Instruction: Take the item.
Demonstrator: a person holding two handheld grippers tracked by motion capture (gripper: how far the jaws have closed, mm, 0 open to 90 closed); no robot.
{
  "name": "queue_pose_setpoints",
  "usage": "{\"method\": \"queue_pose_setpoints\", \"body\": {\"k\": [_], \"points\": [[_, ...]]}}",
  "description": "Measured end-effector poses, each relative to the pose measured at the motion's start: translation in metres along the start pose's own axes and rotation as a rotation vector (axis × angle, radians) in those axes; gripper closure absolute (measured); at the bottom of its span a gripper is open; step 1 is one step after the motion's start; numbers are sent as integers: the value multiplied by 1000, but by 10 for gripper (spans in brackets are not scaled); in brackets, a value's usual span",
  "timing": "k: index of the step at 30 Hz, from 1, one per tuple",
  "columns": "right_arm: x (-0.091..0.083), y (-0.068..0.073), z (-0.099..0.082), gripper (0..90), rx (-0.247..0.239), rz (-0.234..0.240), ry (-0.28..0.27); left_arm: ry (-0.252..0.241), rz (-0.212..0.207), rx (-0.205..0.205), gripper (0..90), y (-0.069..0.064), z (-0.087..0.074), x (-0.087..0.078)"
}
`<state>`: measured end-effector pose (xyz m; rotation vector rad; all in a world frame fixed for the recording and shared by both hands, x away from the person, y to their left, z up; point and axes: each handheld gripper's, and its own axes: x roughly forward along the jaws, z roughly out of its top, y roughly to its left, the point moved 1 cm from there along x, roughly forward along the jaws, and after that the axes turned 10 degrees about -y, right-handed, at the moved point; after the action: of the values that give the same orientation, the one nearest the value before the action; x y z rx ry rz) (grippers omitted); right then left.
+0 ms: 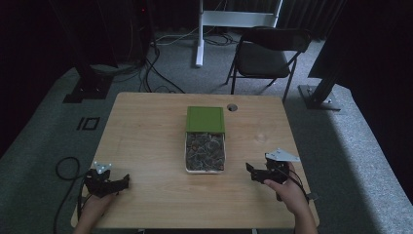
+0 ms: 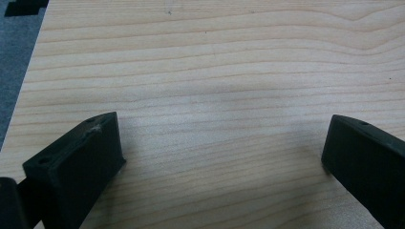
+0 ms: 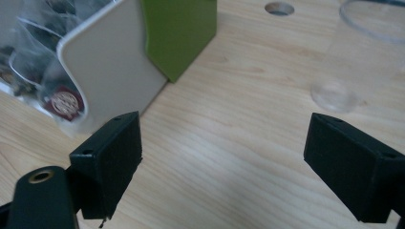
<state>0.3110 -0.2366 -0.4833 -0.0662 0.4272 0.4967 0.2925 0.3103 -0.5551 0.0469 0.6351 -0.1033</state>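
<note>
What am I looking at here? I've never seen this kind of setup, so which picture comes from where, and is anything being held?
A person sits at a wooden table holding a hand-held gripper in each hand; there is no robot arm. The high view looks down from above: the left gripper is at the lower left, the right gripper at the lower right. The other two pictures come from cameras riding on the grippers, each looking along its own two black jaws. Both pairs of jaws stand wide apart over bare wood, so nothing is held. In the middle lies a white box full of small clear-wrapped packets, with its green lid slid back. A clear plastic cup stands beside the box.
</note>
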Motion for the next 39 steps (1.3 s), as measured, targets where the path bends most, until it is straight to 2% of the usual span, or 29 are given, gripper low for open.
{"method": "queue_pose_setpoints", "body": {"k": [4,12,39], "points": [[2,3,6,130,10,13,-7,0,0,0,5,0,0,0],[8,15,21,126,-7,49,-24,1,0,1,5,0,0,0],[31,55,49,133,-55,156,-49,0,0,-1,5,0,0,0]]}}
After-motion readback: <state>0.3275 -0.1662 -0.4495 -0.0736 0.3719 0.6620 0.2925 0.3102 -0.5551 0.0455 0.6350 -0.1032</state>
